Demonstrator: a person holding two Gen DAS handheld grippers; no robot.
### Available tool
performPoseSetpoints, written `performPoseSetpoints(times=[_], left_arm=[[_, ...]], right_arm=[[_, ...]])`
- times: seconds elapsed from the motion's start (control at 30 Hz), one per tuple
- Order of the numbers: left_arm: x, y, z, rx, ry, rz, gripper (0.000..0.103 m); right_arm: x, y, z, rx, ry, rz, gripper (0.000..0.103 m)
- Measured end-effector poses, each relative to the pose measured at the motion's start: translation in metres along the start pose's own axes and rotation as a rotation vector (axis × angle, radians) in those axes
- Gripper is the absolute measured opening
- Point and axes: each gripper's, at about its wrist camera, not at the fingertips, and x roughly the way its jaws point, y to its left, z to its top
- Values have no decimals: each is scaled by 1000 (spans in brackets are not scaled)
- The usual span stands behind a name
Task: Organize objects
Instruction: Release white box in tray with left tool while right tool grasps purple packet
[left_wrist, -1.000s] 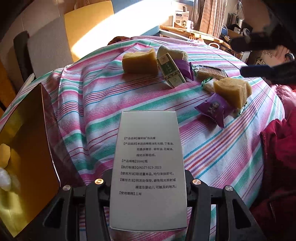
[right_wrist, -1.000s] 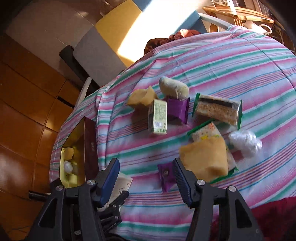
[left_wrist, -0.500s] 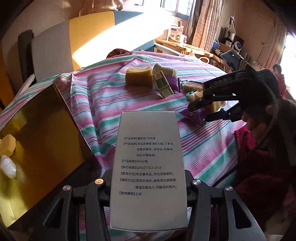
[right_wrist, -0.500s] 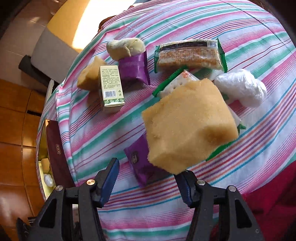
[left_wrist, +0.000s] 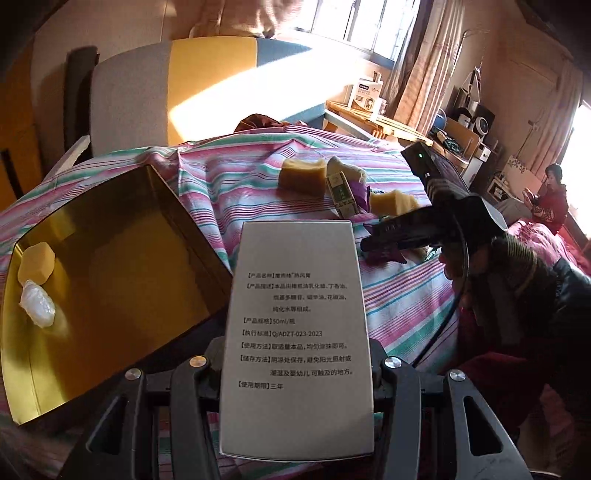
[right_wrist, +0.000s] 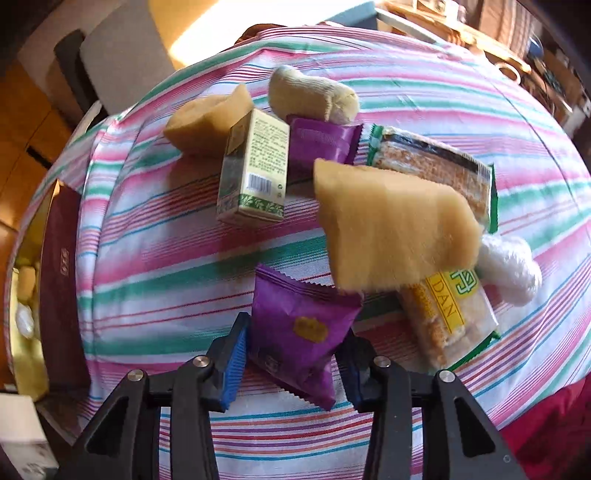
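left gripper (left_wrist: 295, 373): a grey box (left_wrist: 297, 332) with printed text is clamped between the jaws, its printed face up, held just right of the gold tray (left_wrist: 110, 236).
right gripper (right_wrist: 291, 363): the jaws are closing around a purple packet (right_wrist: 301, 332); the blue pads (right_wrist: 232, 363) are at the packet's sides, and firm contact cannot be confirmed.
task items: the purple packet lies at the near edge of a pile on the striped cloth (right_wrist: 166, 288); beyond it lie a yellow sponge (right_wrist: 391, 229), a green carton (right_wrist: 255, 170), a second purple packet (right_wrist: 323, 142), cracker packs and a white wad (right_wrist: 508, 267).
tray: a yellow block (left_wrist: 35, 262) and a clear-wrapped lump (left_wrist: 37, 304) are seen at its far-left corner.
risk, right side: the crinkly wrapper may be pinched only at its edge and slip out when lifted; the yellow sponge, which overhangs the packet's far corner, could be dragged along.
risk, left side: the grey box is gripped near one end only, so it could tip or catch on the tray wall when lowered.
hidden: the right pad is mostly covered by the packet; the cracker packs are partly buried under the sponge; the near end of the tray is cut off.
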Motion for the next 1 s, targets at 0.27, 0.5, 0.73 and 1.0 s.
performPoseSetpoints(times=[0.27,0.5,0.73,1.0], left_arm=[[-29,61,-7,-189,-28,82,51],[-57,118,-18,-341,-58,229,51],[-59,178,-25,-436,-23,401,51],[-38,199,-33,-426,29,484,51]], right_arm=[[2,4,-3,-100,-21,-34,42],[1,5,-5,-118,-35,-41,42],[-3,4,-10,-131,-45,-45,41],[-3,4,-10,-138,-49,-48,41]])
